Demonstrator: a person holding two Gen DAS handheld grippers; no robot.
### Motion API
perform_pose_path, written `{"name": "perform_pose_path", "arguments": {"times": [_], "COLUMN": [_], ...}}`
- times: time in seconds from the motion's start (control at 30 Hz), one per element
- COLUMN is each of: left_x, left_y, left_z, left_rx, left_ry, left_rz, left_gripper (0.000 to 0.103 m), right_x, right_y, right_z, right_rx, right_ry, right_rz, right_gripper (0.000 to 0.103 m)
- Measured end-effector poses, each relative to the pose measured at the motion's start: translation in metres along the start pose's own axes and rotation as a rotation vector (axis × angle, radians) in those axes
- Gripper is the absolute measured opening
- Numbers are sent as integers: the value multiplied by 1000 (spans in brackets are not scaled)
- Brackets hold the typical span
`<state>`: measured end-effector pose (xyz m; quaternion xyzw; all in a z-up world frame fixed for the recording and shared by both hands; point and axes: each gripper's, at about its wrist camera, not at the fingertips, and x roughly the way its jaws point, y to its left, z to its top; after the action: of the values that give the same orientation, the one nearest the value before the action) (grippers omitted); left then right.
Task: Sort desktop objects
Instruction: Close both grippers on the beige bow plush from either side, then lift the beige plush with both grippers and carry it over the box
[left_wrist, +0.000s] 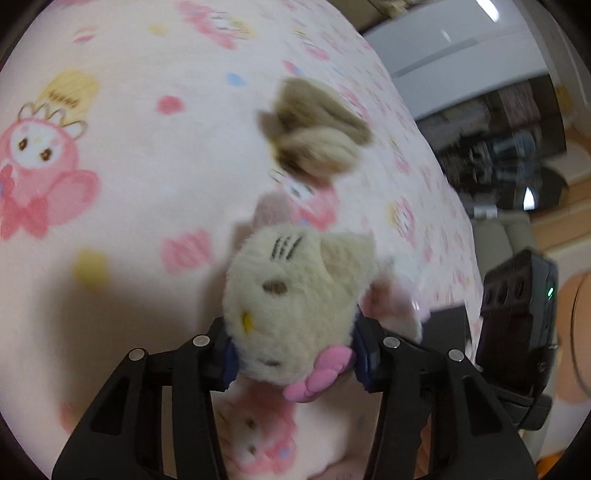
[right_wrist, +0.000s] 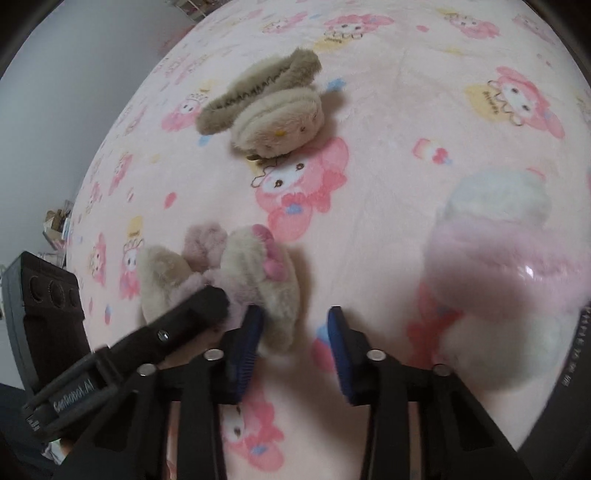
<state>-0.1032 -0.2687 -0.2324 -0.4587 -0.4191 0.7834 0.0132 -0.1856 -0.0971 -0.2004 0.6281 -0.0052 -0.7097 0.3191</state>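
Pink fleece printed with cartoon bunnies (left_wrist: 122, 192) covers the whole surface we work over, with a white cabinet and dark shelving blurred past its far edge in our left view.

Our left gripper (left_wrist: 293, 350) is clamped on a cream cat plush (left_wrist: 295, 295): both blue pads press the sides of its head, and its pink bow sits just below the right pad. From our right camera the same plush (right_wrist: 255, 284) shows with the left tool's black finger against its back.

Our right gripper (right_wrist: 295, 332) holds nothing; its blue pads (right_wrist: 340, 347) stand apart over bare fleece, the left pad just beside the cat plush.

Farther out, a tan plush with a darker brown band (right_wrist: 266, 107) lies on the fleece, well apart from both tools; it also shows beyond the cat's head (left_wrist: 317, 129). Close on our right, a blurred pink-and-white fluffy object (right_wrist: 498, 266) fills the view's edge; we cannot tell what it is.
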Motion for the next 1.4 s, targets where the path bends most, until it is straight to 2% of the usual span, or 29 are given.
{"name": "perform_pose_path", "arguments": {"times": [0.07,0.23,0.53,0.7,0.93,1.03,1.2,1.27,1.4], "left_x": [-4,-12,-24,-14,21,45,84,90,87], "left_y": [-13,-53,-158,-220,-293,-308,-310,-305,-294], "left_z": [-9,-25,-68,-102,-144,-159,-174,-178,-176], "left_rx": [24,104,327,430,536,548,549,548,531], "left_ry": [20,59,84,123,190,229,279,284,267], "left_rz": [-18,-63,-150,-203,-276,-307,-330,-342,-357], "left_gripper": [47,48,48,48,48,48,48,48,48], "right_x": [-16,-62,-161,-214,-272,-284,-275,-268,-261], "right_y": [1,-16,-47,-81,-135,-166,-210,-218,-213], "right_z": [-11,-36,-94,-124,-165,-178,-194,-197,-195], "right_rx": [-12,23,72,112,151,186,288,306,280], "right_ry": [-22,-92,-254,-342,-410,-432,-433,-417,-410], "right_rz": [-4,-17,-80,-146,-232,-248,-183,-163,-179], "right_gripper": [17,17,17,17,17,17,17,17,17]}}
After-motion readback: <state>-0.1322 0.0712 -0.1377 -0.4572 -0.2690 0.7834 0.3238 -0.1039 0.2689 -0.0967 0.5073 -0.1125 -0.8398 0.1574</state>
